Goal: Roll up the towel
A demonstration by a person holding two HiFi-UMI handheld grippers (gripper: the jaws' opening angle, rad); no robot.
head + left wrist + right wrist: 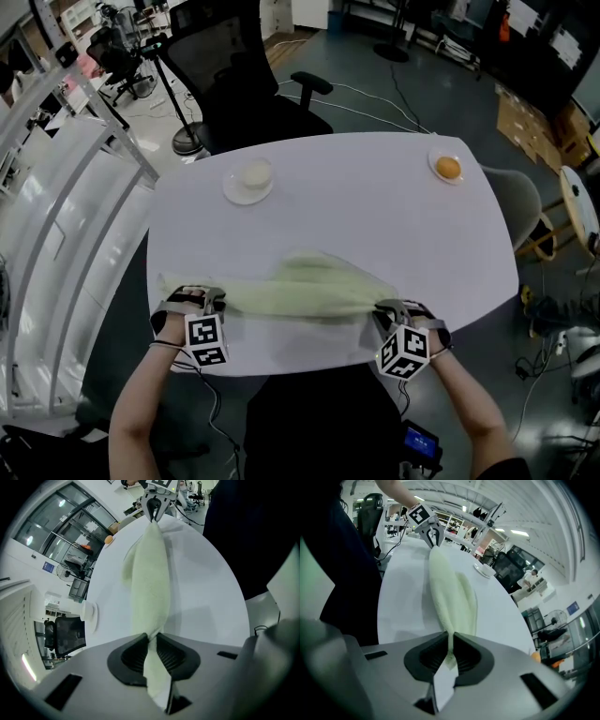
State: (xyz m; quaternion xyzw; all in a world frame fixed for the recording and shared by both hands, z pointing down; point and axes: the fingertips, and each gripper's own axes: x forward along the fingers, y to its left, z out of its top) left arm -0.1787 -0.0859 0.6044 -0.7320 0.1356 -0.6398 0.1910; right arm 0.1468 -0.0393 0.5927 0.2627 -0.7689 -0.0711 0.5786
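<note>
A pale green towel [291, 289] hangs stretched in a long band over the near edge of the white table [375, 216]. My left gripper [194, 302] is shut on the towel's left end [152, 639], and the cloth runs away from its jaws toward the other gripper [154, 506]. My right gripper [392, 314] is shut on the towel's right end [451, 641]. Between the two grips the towel [450, 597] sags in loose folds, its far part resting on the tabletop.
A white saucer with a small cup [249, 179] stands at the table's back left. A plate holding an orange [448, 168] sits at the back right. A black office chair [253, 84] stands behind the table. A white railing [56, 216] runs along the left.
</note>
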